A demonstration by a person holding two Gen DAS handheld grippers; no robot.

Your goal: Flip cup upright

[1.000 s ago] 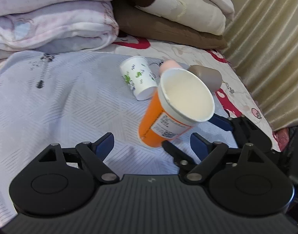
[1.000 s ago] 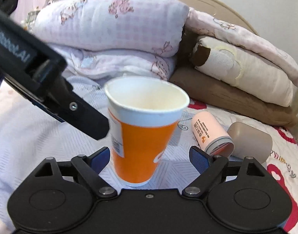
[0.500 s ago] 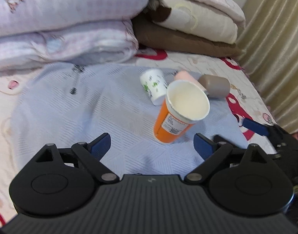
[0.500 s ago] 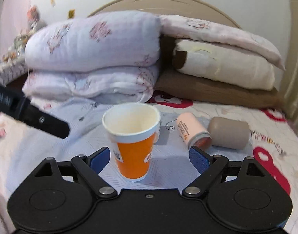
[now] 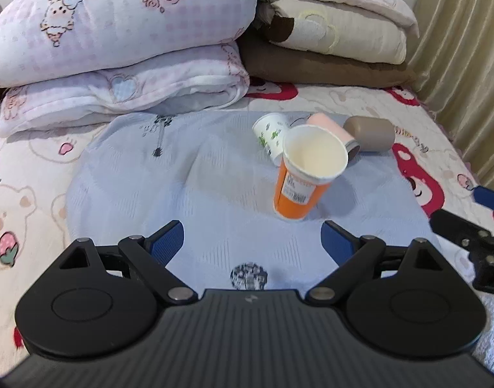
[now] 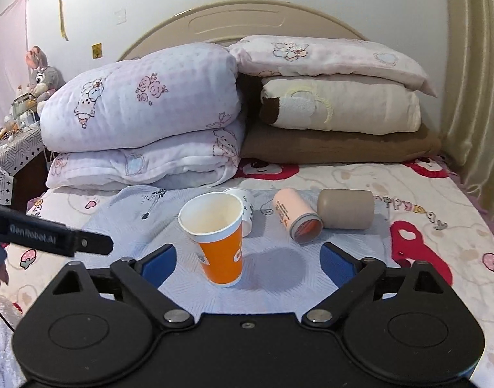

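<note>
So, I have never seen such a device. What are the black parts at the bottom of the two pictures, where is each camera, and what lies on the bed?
They are two handheld grippers, not a robot. Each carries a camera looking forward along its fingers. One picture comes from the left gripper, the other from the right gripper. Both are open and hold nothing. On the blue cloth stands an orange cup, upright, mouth up. Behind it lie three more on their sides: a white cup with green print, a pink cup and a grey-brown cup. Folded quilts are stacked at the back.
</note>
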